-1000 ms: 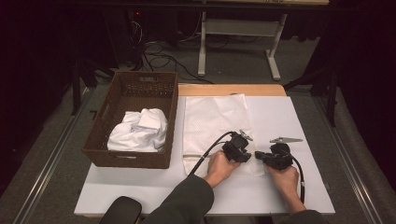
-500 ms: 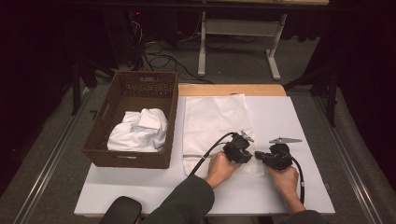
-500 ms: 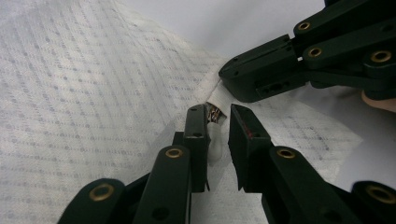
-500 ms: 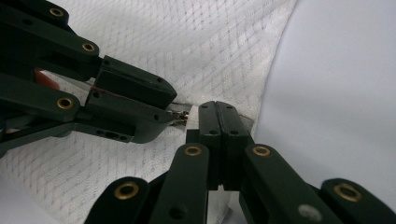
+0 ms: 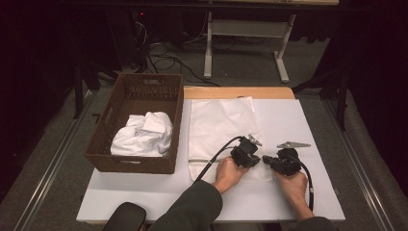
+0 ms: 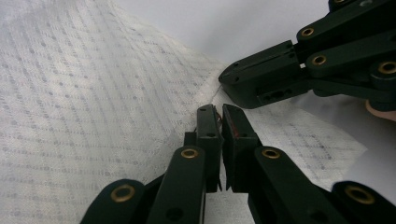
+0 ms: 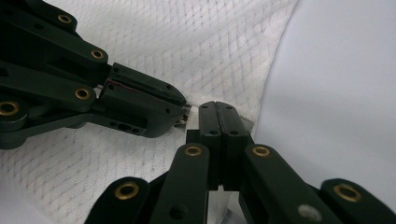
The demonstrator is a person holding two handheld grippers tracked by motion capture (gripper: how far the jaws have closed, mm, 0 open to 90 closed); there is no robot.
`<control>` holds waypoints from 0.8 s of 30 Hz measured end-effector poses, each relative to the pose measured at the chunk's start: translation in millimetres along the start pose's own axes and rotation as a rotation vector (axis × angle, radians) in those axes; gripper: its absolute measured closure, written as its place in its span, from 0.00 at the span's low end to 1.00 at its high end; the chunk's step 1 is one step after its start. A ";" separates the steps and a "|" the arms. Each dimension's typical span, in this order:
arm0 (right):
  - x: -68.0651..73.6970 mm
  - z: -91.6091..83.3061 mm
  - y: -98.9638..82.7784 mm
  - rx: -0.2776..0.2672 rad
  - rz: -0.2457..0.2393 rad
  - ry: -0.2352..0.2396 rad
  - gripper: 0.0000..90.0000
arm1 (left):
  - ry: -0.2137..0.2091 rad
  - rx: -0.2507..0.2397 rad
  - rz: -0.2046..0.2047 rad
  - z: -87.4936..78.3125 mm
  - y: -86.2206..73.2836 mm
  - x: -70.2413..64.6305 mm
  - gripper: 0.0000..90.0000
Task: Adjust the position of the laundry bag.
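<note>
The left gripper (image 6: 218,109) has just been closing, and its 2 black jaws now stand nearly together on a raised fold of the white cloth (image 6: 84,93), with a thin sliver of fabric showing between the pads. The right gripper (image 7: 218,106) is pinched fully together on the same edge of the cloth, its jaws meeting with no gap and the fabric bunching up just in front of them. In each gripper view the other gripper lies close by, so the 2 tips almost touch at one spot on the cloth's right-hand border. From the high view, the left gripper (image 5: 251,155) and the right gripper (image 5: 275,161) sit side by side at the near right corner of the cloth (image 5: 221,122), each in 1 hand, with a black cable (image 5: 214,156) curving off the left one across the fabric and another trailing back from the right one beside the wrist. The cloth is a pale, textured rectangle spread flat along the middle of the white table (image 5: 308,120), its far end reaching toward the table's wooden strip. Just beside its left edge stands a brown woven basket (image 5: 139,91) holding a crumpled white cloth (image 5: 144,137). A dark green sleeve (image 5: 192,207) covers the left forearm at the near edge of the table, and beyond the table lie a grey floor and the legs of a white stand (image 5: 245,43).
</note>
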State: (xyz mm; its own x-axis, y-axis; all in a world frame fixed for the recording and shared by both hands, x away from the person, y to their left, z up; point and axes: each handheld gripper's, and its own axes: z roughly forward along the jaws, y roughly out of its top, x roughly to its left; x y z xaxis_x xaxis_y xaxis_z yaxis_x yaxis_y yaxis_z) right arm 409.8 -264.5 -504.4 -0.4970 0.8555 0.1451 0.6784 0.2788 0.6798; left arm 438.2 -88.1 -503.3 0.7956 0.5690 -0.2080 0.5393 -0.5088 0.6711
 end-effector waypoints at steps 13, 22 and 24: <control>7.8 5.1 0.6 0.008 -0.050 -0.025 1.00 | -0.012 0.006 0.012 -2.7 -0.3 1.2 0.96; 10.3 5.4 -0.1 0.010 -0.058 -0.042 1.00 | -0.012 0.014 0.021 -13.1 -1.9 3.4 0.96; 10.6 5.5 -0.2 0.008 -0.059 -0.045 1.00 | -0.014 0.014 0.021 -14.1 -2.1 3.7 0.96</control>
State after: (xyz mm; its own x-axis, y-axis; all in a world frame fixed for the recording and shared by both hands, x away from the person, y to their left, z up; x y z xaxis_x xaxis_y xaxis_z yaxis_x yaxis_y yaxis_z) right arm 407.4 -253.1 -507.0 -0.5116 0.8562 0.0724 0.6530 0.3327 0.6804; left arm 436.2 -75.8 -495.4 0.8105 0.5493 -0.2035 0.5261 -0.5297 0.6653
